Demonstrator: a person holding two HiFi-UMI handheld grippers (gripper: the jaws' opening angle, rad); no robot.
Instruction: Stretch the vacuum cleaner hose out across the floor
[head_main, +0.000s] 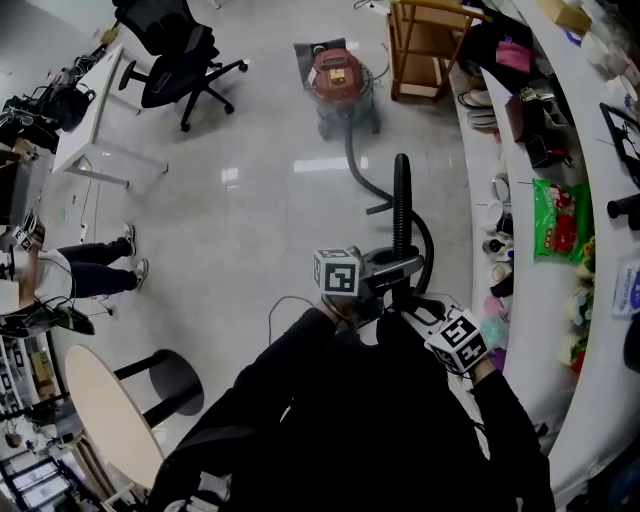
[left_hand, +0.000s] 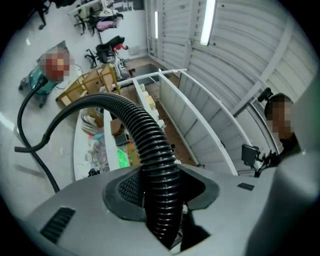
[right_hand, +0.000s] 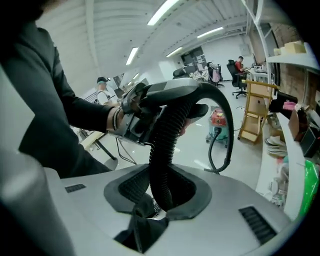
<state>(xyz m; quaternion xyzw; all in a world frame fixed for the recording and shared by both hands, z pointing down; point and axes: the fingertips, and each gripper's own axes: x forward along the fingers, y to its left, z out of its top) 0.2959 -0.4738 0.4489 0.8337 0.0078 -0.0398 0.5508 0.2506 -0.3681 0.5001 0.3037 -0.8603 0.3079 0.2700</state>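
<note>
Both grippers hold the hose (head_main: 402, 205): left gripper (left_hand: 161, 197) jaws pinch it mid-loop, right gripper (right_hand: 161, 192) jaws pinch it just beside, on the free-end side. The rest arcs down to the vacuum cleaner (head_main: 338, 78), well apart on the floor (head_main: 250, 200). I'd keep both grips firm, back away from the canister, and lower the slack flat without kinks.

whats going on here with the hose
A person holds a gripper in each hand; the left gripper and right gripper are both clamped on the black vacuum hose. The hose curves over the floor back to the red vacuum cleaner, not yet stretched straight.
</note>
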